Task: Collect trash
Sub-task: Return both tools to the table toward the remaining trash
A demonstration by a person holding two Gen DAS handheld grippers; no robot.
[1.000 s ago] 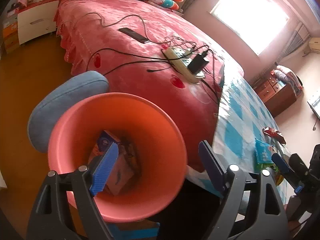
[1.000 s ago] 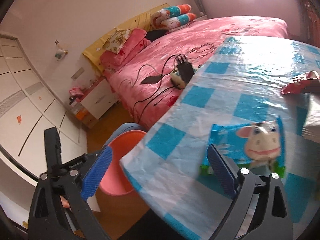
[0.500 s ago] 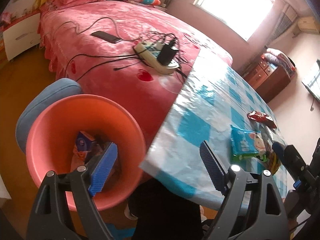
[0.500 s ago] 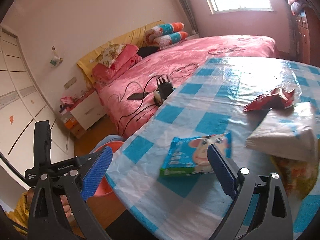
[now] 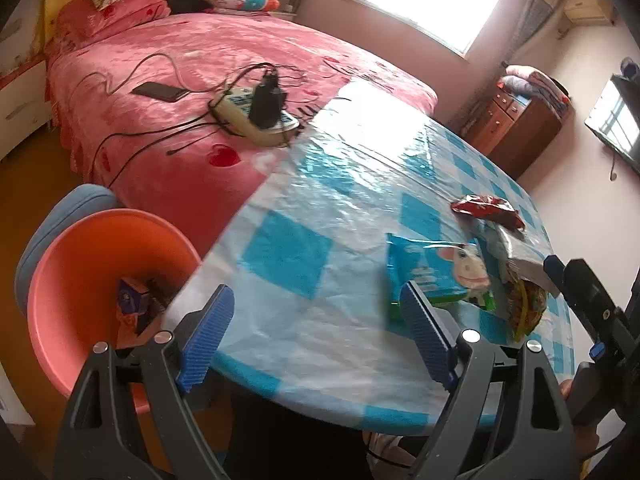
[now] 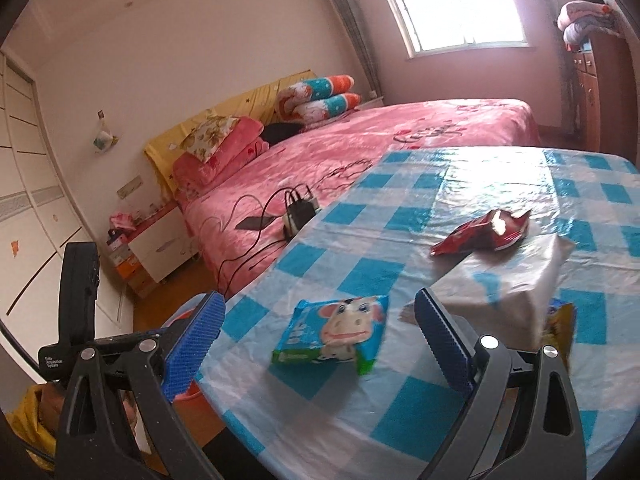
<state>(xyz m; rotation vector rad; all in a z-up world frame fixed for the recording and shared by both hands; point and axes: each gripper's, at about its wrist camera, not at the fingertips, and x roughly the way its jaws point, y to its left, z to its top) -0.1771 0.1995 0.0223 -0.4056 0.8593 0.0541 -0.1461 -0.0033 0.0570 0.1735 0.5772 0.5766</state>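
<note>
While you hold both tools over the near edge of the table (image 5: 304,184), your left gripper (image 5: 316,336) points down at the checked cloth with its jaws apart and nothing between them. Your right gripper (image 6: 316,340) is tilted less steeply; its jaws also stand apart and empty, with the blue wipes pack (image 6: 336,332) lying on the table between them in the view, not touched. The red wrapper (image 6: 484,232) lies further away, beside a white tissue pack (image 6: 516,284). A yellow bag (image 5: 524,308) is half hidden under that white pack, so you cannot read what it is. The pink bin (image 5: 92,280) stands on the floor left of the table; the table edge cuts off part of it, and the trash inside is hard to make out.
</note>
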